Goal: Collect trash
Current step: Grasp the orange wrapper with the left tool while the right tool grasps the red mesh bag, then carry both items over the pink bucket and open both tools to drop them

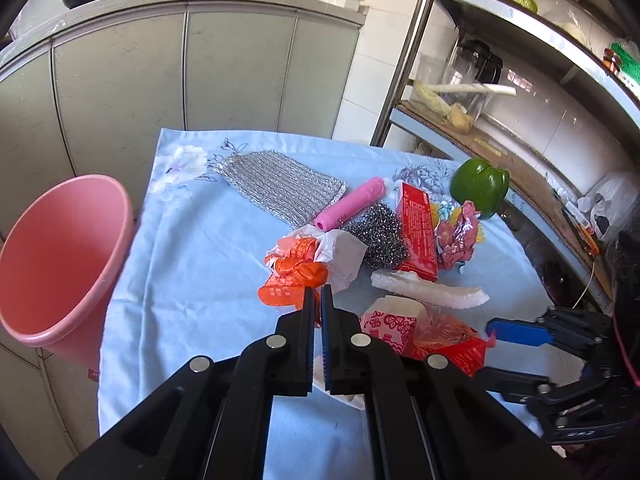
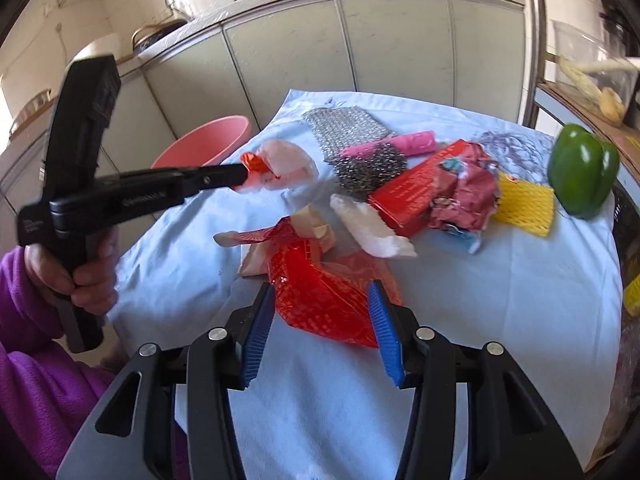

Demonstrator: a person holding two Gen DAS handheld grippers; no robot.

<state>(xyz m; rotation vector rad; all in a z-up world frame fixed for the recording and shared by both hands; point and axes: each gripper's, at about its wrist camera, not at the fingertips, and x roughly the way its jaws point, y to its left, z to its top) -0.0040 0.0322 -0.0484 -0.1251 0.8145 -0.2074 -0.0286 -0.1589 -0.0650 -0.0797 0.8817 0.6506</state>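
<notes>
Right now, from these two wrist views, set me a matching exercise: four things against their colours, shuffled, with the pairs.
Things:
1. bin
2. pepper
3. foam net
4. scourer

Colours:
A. yellow
B. silver
C. pink
D. green

Pairs: 1-C, 2-D, 3-A, 4-B

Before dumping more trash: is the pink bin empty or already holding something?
Apparently empty: the left wrist view looks into the pink bin and shows only bare pink wall; its very bottom is out of sight.
</notes>
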